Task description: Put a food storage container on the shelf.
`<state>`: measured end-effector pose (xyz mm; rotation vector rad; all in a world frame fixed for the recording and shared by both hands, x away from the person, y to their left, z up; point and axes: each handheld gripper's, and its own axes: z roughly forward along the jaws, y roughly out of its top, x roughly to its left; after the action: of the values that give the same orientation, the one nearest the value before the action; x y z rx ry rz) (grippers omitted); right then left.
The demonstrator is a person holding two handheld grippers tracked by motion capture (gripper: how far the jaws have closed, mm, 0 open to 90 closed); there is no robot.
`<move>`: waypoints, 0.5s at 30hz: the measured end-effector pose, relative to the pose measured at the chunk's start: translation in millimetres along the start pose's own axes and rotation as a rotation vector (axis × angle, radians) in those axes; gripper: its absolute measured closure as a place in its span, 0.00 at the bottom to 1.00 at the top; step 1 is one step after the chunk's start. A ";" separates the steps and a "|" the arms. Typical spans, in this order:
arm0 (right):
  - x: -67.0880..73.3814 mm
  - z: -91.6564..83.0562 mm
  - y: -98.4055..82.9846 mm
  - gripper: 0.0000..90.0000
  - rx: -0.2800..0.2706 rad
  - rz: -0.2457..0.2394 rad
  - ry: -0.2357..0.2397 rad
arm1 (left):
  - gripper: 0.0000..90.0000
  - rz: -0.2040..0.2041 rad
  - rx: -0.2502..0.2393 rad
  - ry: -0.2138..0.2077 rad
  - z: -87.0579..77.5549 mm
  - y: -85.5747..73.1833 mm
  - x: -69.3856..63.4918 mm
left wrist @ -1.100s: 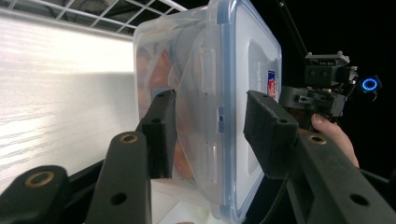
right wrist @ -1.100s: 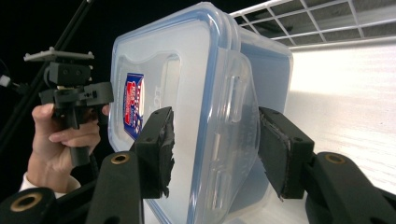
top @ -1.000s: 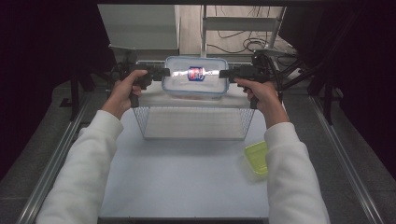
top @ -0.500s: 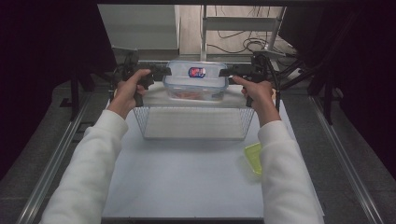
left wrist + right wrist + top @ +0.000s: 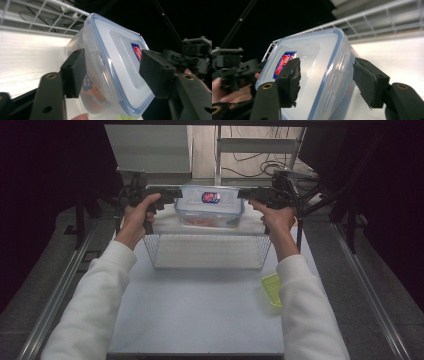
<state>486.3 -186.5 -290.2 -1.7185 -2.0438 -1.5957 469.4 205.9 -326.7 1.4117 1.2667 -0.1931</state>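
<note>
Since the earlier frames the clear lidded container [image 5: 210,207] has travelled from in front of the hands, above the wire basket [image 5: 207,251], to the basket's far rim, and both sets of jaws have just been opening. In the high view the left gripper [image 5: 175,195] and the right gripper [image 5: 243,195] now stand at the container's two short ends, tips just off its walls.

Left gripper view: the left gripper [image 5: 112,72] is spread, one pad beside the container's [image 5: 112,72] side wall and latch, the other in front of the lid; a gap shows on the lid side. Whether the wall-side pad touches cannot be told.

Right gripper view: the right gripper [image 5: 325,80] is likewise spread, with the container's [image 5: 312,75] blue-sealed lid edge between its pads and daylight on either side.

Position of the work: the container sits at the back edge of the basket, lid with its red-and-blue label [image 5: 210,197] facing up, orange contents visible through the wall. Whether it rests on the basket's rim, inside it or on the surface just behind cannot be told. A yellow-green lid [image 5: 271,289] lies on the table [image 5: 190,320] near the basket's front right corner.

Reading: the two-handed carry appears finished and the container released. The likely remaining step is drawing both grippers clear outward without nudging it.
</note>
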 end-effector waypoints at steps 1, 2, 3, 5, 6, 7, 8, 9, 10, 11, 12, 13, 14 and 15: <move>0.0 0.0 0.0 0.38 0.000 0.000 0.000 | 0.41 0.016 -0.005 0.002 -1.6 -0.5 -1.3; 2.2 -2.0 -1.0 0.36 -0.002 -0.028 -0.008 | 0.38 0.048 -0.012 0.008 -4.4 -1.7 -3.9; 8.2 -6.9 -4.8 0.35 -0.003 -0.107 -0.028 | 0.36 0.096 -0.018 0.016 -8.9 -4.4 -8.9; 10.8 -10.0 -8.0 0.35 -0.013 -0.129 -0.026 | 0.34 0.111 -0.021 0.017 -10.7 -5.7 -11.3; 13.6 -16.1 -12.8 0.35 -0.030 -0.153 -0.017 | 0.33 0.134 -0.026 0.014 -14.2 -8.2 -15.5; 13.6 -16.1 -12.8 0.35 -0.030 -0.153 -0.017 | 0.33 0.154 -0.036 0.012 -17.4 -10.3 -18.7; 15.0 -20.7 -17.1 0.35 -0.038 -0.169 -0.009 | 0.32 0.194 -0.045 0.018 -24.0 -14.8 -24.2; 15.0 -20.7 -17.1 0.35 -0.038 -0.169 -0.009 | 0.32 0.194 -0.045 0.018 -24.0 -14.8 -24.2; 16.1 -25.8 -22.5 0.33 -0.041 -0.181 0.005 | 0.32 0.214 -0.047 0.028 -26.3 -16.9 -26.5; 16.1 -25.8 -22.5 0.33 -0.041 -0.181 0.005 | 0.32 0.248 -0.050 0.045 -30.0 -21.0 -30.2; 18.6 -30.3 -28.8 0.32 -0.033 -0.198 0.005 | 0.32 0.277 -0.045 0.046 -34.6 -26.6 -33.9; 18.6 -30.3 -28.8 0.32 -0.033 -0.198 0.005 | 0.32 0.277 -0.045 0.046 -34.6 -26.6 -33.9; 25.1 -35.9 -37.5 0.32 -0.029 -0.264 -0.026 | 0.32 0.290 -0.046 0.046 -37.9 -30.7 -36.0; 27.5 -37.8 -40.7 0.32 -0.028 -0.283 -0.028 | 0.32 0.311 -0.047 0.041 -43.2 -35.9 -37.1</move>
<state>424.8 -187.5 -283.0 -1.5223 -2.3795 -1.6865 404.9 210.0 -308.0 1.5573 1.0609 0.0774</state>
